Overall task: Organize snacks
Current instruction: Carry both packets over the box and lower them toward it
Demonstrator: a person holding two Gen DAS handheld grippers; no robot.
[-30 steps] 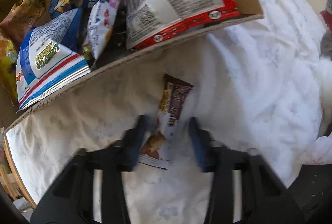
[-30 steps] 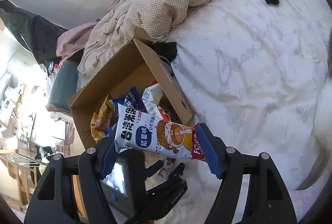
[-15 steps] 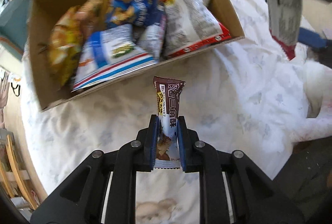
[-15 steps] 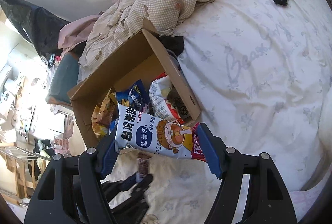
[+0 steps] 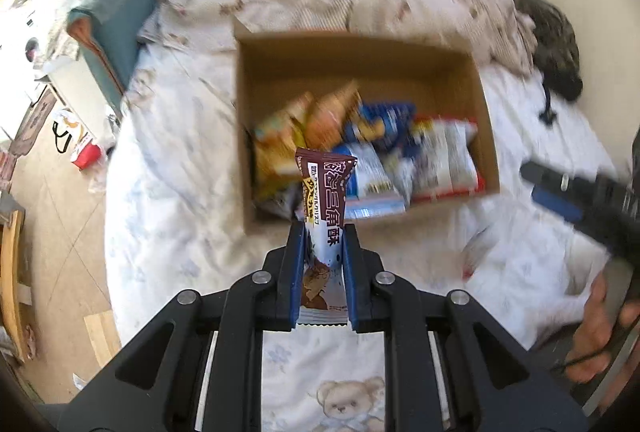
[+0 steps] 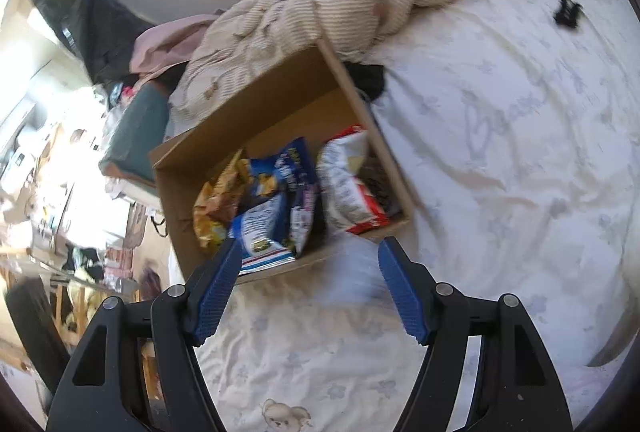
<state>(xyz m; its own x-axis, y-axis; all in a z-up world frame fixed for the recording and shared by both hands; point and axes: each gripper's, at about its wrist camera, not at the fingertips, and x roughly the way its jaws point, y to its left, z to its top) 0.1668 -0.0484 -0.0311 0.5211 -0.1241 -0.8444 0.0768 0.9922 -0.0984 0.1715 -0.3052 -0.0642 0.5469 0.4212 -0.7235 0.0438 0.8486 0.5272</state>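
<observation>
- Left gripper (image 5: 322,252): jaws clamped on a brown-and-white snack bar (image 5: 325,216), held above the bed (image 5: 168,167).
- Right gripper (image 6: 310,286): jaws apart, nothing visibly between them.
- Cardboard box (image 5: 360,51) beyond already holds several snack bags (image 6: 280,207); the bar is not yet in.

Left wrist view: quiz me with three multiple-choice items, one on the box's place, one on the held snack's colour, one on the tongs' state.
1. The cardboard box stands on: A the floor; B the bed sheet; C a desk.
2. The snack bar wrapper's top is: A brown; B green; C pink.
3. The left tongs are: A wide open; B shut on the snack bar; C out of view.
B, white sheet surrounds the box; A, its brown end shows; B, the wrapper is pinched between them.
</observation>
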